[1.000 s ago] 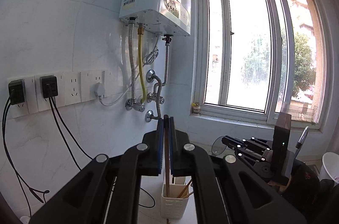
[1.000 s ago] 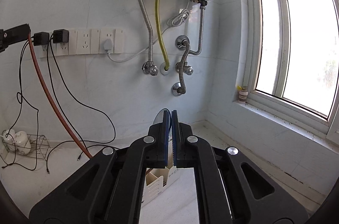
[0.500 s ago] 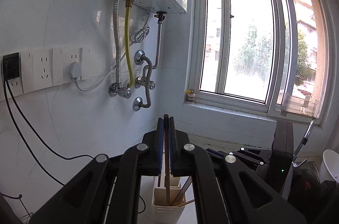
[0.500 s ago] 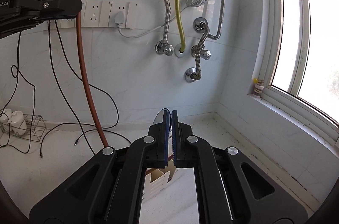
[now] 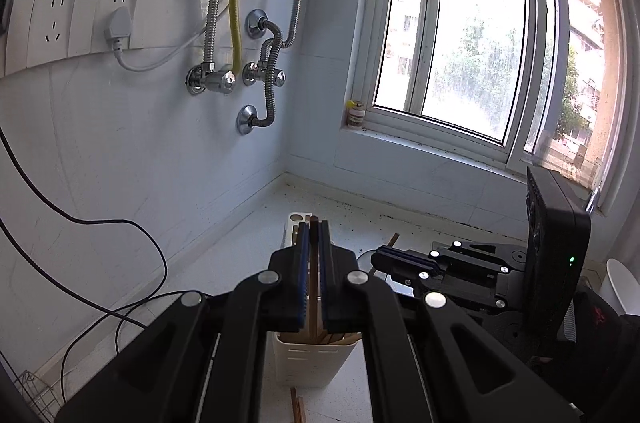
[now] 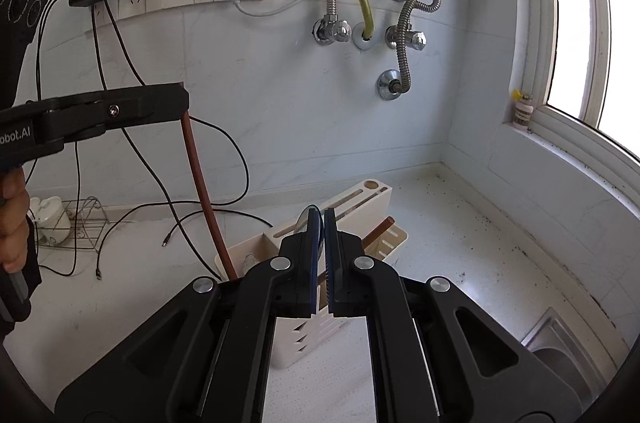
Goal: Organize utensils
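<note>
My left gripper [image 5: 314, 223] is shut on a brown chopstick [image 5: 314, 263]. In the right wrist view the chopstick [image 6: 200, 191] hangs from the left gripper [image 6: 182, 103] with its lower end inside the cream utensil holder [image 6: 352, 207]. The holder [image 5: 312, 355] stands on the white counter and has several chopsticks in it. My right gripper [image 6: 322, 213] is shut on a metal spoon [image 6: 306, 217], whose bowl shows just left of the jaws, above the holder. The right gripper [image 5: 384, 255] also shows in the left wrist view, right of the holder.
The holder stands in a counter corner with tiled walls, pipes [image 6: 404, 35] and sockets with black cables [image 6: 132, 111]. A chopstick [image 5: 298, 405] lies on the counter before the holder. A wire rack [image 6: 76, 223] is at the left, a steel sink [image 6: 568, 355] at the right.
Both grippers have tilted downward toward the holder. The left gripper has lowered the chopstick until its end is in the holder. The right gripper has stayed shut on the spoon.
</note>
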A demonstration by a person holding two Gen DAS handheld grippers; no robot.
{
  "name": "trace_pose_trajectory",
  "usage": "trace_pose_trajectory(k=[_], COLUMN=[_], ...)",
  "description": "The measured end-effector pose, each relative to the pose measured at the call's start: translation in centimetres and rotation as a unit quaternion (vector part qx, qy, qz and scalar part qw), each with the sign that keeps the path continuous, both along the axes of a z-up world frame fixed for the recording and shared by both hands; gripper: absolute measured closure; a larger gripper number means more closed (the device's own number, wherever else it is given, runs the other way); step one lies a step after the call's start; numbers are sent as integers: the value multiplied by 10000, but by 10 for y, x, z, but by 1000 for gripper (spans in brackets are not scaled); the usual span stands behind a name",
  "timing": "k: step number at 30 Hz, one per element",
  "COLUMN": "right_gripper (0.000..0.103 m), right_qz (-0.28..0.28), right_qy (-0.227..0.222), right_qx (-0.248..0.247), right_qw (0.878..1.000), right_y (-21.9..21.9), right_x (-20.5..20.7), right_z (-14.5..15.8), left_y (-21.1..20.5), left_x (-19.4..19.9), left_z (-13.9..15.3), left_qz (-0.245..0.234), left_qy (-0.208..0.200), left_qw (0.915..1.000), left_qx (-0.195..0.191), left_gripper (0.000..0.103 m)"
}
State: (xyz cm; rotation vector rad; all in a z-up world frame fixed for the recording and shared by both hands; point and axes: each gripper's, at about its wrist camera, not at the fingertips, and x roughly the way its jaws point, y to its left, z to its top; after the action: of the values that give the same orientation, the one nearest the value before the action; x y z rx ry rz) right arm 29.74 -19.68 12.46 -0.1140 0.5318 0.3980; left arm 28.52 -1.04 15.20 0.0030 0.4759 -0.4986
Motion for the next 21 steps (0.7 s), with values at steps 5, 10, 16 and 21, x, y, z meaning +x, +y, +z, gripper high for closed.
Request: trace_pose_trajectory(k=[5,10,16,21], right_gripper=[99,98,97,80], right_qz=[43,75,70,37], right_qy=[249,417,469,557], right_qx=[187,349,415,624], right_qw=[9995,9985,9980,9965], right_y=[-2,-7,-13,-21], right_x=[2,1,-2,-6], right_z=[-8,-9,-7,-5], left_y=[1,2,6,9], left_x=[2,1,4,5], left_z=[-18,-27,-31,-35], left_qz=[8,-1,86,135], left_qy=[188,277,351,428], left_qw=[9998,9996,9993,9990], left_qx=[-2,-8,-8,16], left_gripper=[98,98,98,98])
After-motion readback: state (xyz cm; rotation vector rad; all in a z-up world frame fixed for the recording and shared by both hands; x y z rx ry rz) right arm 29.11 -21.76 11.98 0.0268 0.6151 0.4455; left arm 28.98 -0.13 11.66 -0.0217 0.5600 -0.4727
